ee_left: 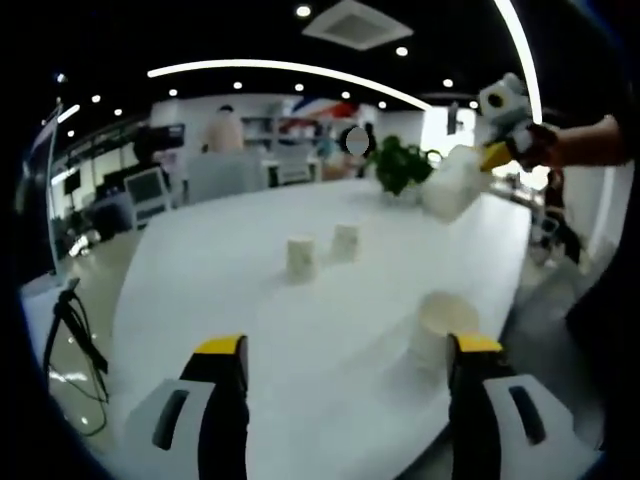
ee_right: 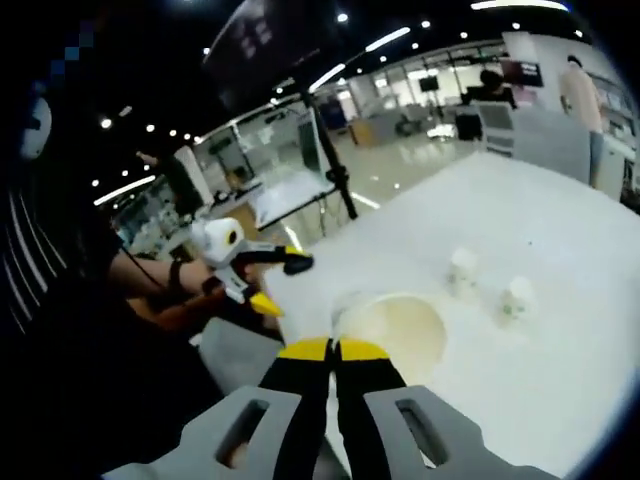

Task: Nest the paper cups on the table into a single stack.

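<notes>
The right gripper (ee_right: 336,352) has its fingers pinched on the rim of a paper cup (ee_right: 395,335), carried mouth toward the camera. The left gripper (ee_left: 347,360) has its fingers spread and empty, near a cup (ee_left: 443,330) at the near edge of the white surface (ee_left: 240,290). Two more cups (ee_left: 301,258) stand mid-surface. A thin rim hold could crease the carried cup or let it slip; the edge cup could be knocked off. No readable writing.

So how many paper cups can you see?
4: two cups stand mid-table, one cup sits near the table edge, and the right hand-held gripper holds one cup up.
</notes>
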The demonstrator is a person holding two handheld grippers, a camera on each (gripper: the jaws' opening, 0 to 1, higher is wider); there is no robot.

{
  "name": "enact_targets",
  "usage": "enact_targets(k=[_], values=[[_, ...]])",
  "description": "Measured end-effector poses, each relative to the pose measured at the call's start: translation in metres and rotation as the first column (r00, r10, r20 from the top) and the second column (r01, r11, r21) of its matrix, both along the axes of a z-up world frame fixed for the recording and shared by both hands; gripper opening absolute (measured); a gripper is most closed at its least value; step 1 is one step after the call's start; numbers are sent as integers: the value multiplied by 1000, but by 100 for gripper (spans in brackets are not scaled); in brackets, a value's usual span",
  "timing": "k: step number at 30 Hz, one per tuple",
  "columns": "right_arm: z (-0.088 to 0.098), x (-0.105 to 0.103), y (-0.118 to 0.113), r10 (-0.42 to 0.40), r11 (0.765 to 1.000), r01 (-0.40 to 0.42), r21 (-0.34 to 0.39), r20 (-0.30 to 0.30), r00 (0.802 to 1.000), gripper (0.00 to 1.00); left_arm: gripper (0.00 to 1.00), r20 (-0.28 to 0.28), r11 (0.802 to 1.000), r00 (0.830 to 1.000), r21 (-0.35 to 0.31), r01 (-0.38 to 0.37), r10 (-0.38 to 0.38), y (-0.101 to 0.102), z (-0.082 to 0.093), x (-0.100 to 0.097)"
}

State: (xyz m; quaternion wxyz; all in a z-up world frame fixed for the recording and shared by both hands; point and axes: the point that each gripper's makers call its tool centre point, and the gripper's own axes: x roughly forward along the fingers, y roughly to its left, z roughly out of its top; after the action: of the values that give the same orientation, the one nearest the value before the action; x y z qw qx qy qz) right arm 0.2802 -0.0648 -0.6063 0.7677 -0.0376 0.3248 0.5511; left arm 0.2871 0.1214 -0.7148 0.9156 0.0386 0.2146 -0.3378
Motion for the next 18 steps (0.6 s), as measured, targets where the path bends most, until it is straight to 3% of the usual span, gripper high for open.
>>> enact_targets(k=[9, 15, 18], values=[[24, -18, 15, 103, 992, -97, -83, 79, 991, 0, 80, 2, 1000, 1000, -3, -2, 2, -1, -1, -1], [39, -31, 24, 199, 971, -179, -158, 122, 972, 0, 80, -1, 1000, 1000, 2, 8, -8, -3, -2, -3], [41, -34, 23, 255, 949, -218, -228, 150, 955, 0, 80, -2, 1000, 1000, -4, 9, -9, -3, -2, -4]])
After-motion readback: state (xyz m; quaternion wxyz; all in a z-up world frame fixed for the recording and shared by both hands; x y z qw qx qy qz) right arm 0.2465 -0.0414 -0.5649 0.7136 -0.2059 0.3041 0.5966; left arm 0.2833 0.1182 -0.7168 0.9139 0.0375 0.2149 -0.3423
